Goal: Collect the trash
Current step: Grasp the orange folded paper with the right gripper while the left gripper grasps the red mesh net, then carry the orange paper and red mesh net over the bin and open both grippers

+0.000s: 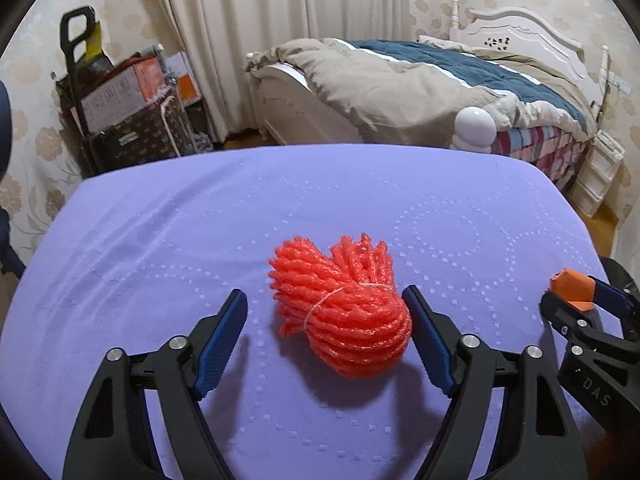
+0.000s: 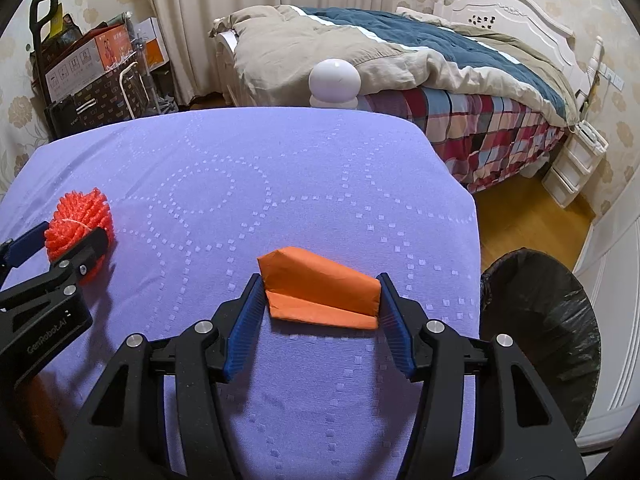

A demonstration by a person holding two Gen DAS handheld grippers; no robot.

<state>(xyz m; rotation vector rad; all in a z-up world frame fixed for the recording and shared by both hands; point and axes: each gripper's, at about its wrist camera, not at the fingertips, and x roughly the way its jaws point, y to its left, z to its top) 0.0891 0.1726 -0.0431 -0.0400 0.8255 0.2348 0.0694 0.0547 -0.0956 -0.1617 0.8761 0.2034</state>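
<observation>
A red foam net bundle (image 1: 344, 316) tied with a thin string lies on the purple tablecloth (image 1: 160, 240). My left gripper (image 1: 325, 292) straddles it, open. Its right pad sits against or just off the bundle's side, and a gap shows at the left pad. In the right wrist view the same bundle (image 2: 78, 220) sits at the far left with the left gripper (image 2: 70, 234) around it. My right gripper (image 2: 319, 278) is shut on a folded orange paper (image 2: 320, 288), pads pressing both its ends. That paper (image 1: 570, 286) also shows at the right edge of the left wrist view.
A bin lined with a black bag (image 2: 560, 360) stands on the floor just past the table's right edge. A white round object (image 2: 334, 76) sits at the table's far edge. Beyond are a bed (image 2: 440, 60), curtains and stacked boxes (image 2: 88, 68).
</observation>
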